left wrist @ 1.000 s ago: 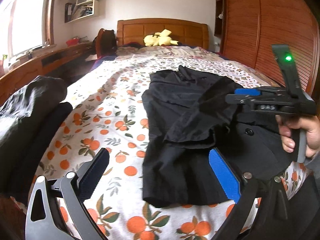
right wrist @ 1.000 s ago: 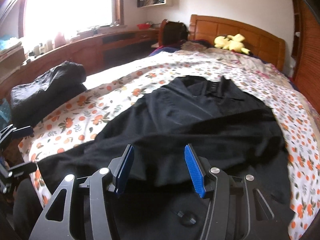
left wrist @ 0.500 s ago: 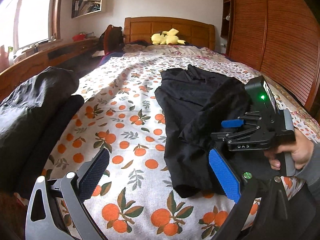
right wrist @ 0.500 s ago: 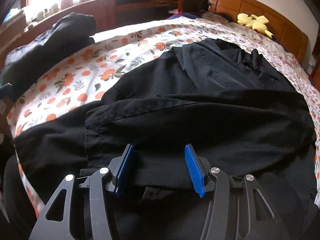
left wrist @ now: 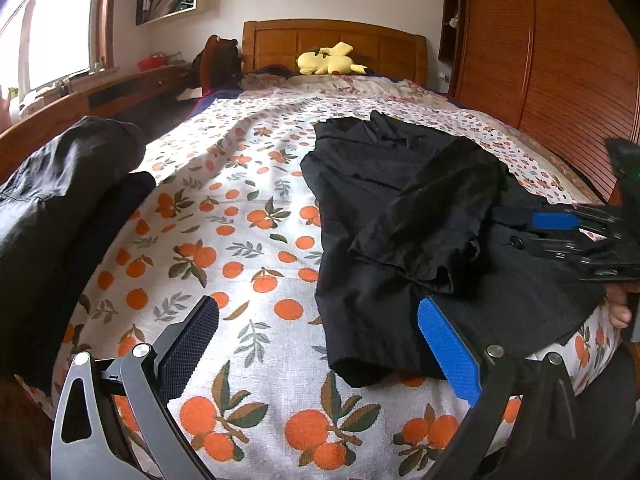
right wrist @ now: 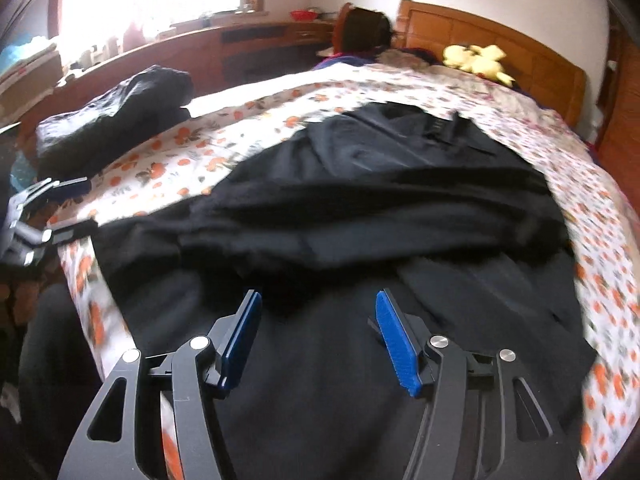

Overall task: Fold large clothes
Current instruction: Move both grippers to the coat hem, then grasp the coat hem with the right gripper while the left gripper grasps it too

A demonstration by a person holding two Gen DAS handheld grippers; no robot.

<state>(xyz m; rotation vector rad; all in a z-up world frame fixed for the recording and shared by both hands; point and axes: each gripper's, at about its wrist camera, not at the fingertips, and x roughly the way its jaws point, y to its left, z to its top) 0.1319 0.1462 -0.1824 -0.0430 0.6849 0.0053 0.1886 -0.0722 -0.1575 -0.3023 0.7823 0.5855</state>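
A large black garment lies on the bed with the orange-print sheet, one sleeve folded across its front. It fills the right wrist view. My left gripper is open and empty above the sheet, at the garment's near left hem. My right gripper is open and empty, hovering over the near part of the garment; it also shows at the right edge of the left wrist view, side on. The left gripper shows at the left edge of the right wrist view.
A pile of dark clothes sits on the bed's left edge, also seen in the right wrist view. A yellow plush toy lies by the wooden headboard. A wooden wardrobe stands on the right, a desk and window on the left.
My right gripper has pulled back and up from the folded sleeve, still open. The left gripper shifted slightly; the sleeve stays lying across the garment.
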